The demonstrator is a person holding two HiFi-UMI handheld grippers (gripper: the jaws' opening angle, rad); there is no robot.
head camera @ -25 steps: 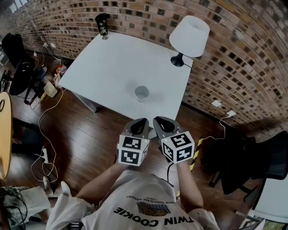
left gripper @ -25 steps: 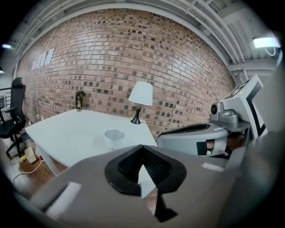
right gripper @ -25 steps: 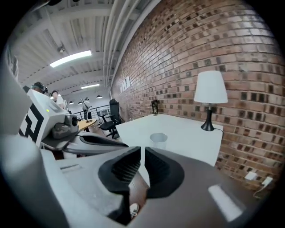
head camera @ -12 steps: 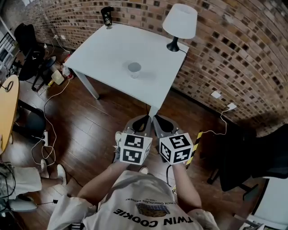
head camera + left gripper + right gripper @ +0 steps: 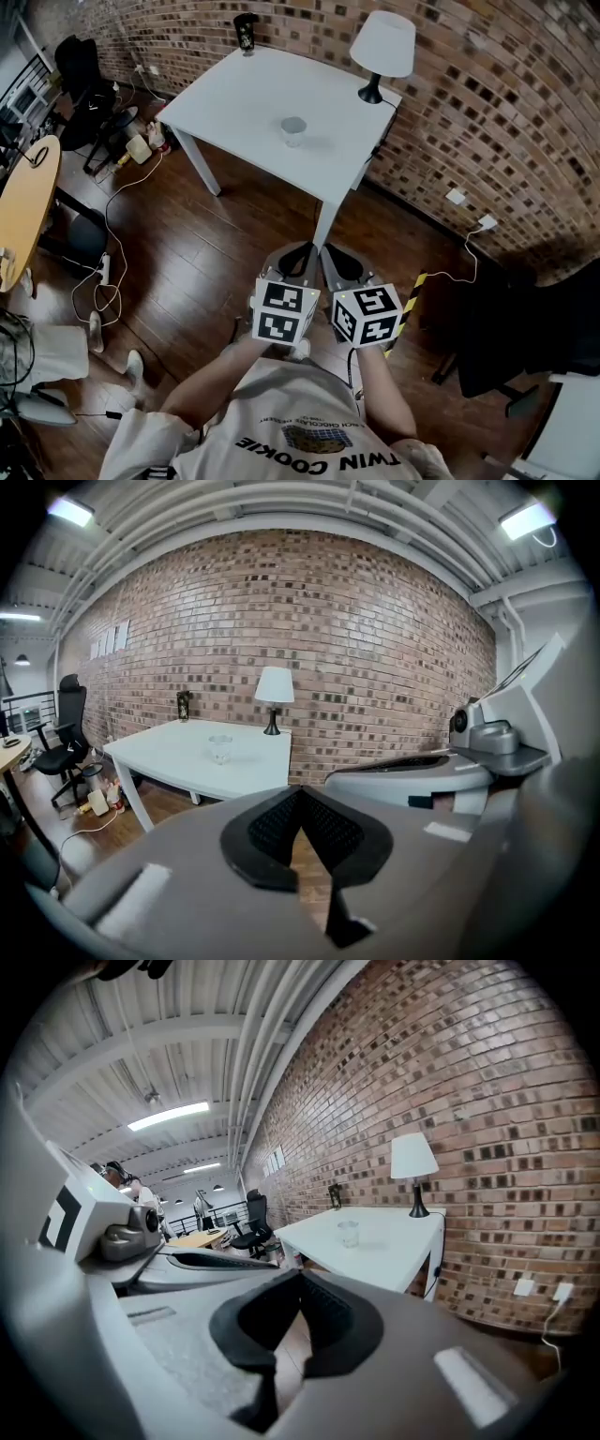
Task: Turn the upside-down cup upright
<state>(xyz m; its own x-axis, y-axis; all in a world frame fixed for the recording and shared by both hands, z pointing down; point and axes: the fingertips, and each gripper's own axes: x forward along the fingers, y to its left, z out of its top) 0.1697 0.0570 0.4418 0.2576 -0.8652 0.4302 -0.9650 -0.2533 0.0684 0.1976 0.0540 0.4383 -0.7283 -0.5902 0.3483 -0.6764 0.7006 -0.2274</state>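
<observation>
In the head view the cup (image 5: 293,129) stood on the white surface (image 5: 234,94) at upper centre, well apart from the left tongs (image 5: 302,251) and right tongs (image 5: 330,253) at lower centre; the left gripper view showed its tongs closed, empty; the right gripper view showed its tongs just closed, empty.

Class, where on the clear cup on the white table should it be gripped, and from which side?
Probably its round side wall, mid-height, approached level from the near edge of the table: the cup stands on end, alone, with the lamp well behind it.
</observation>
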